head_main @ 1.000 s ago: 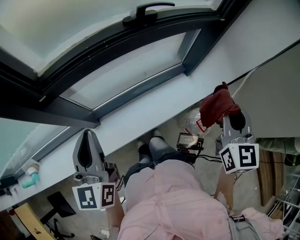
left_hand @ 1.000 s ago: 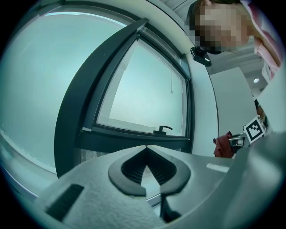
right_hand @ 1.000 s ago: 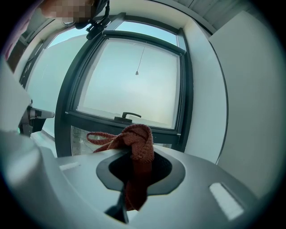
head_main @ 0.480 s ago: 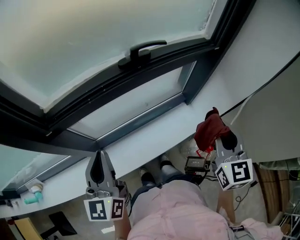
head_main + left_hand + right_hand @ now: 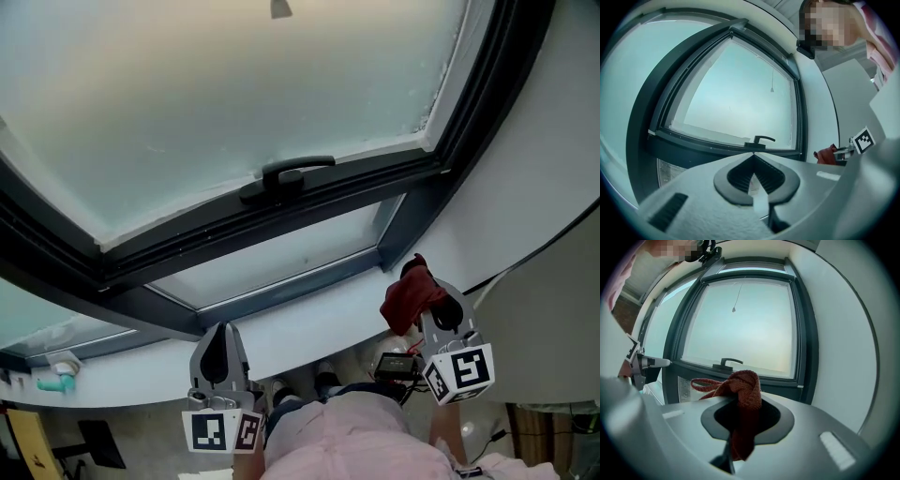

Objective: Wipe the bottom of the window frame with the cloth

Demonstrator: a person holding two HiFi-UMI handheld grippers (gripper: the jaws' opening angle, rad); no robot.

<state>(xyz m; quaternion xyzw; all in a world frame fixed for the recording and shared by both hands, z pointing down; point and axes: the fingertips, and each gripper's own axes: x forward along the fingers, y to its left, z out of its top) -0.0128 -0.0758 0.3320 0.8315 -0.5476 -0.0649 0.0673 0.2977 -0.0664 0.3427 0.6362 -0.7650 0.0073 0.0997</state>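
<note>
Nearest, at the bottom of the head view, is the person's pink garment (image 5: 366,441), with a gripper on either side. The left gripper (image 5: 223,336) has its jaws pressed together at the tips with nothing between them, and it points up at the white sill (image 5: 309,323) on the left. The right gripper (image 5: 439,302) pinches a dark red cloth (image 5: 746,392). The knitted fabric bunches above the jaws, and a loop trails off to the left. The cloth sits over the right end of the sill, near the lower right corner of the dark window frame (image 5: 281,286); I cannot tell whether it touches. A teal object (image 5: 56,382) lies far left on the sill. Beyond the frame's bottom rail is a narrow lower pane (image 5: 281,258), then a black handle (image 5: 286,178) and the large frosted pane (image 5: 234,84).
</note>
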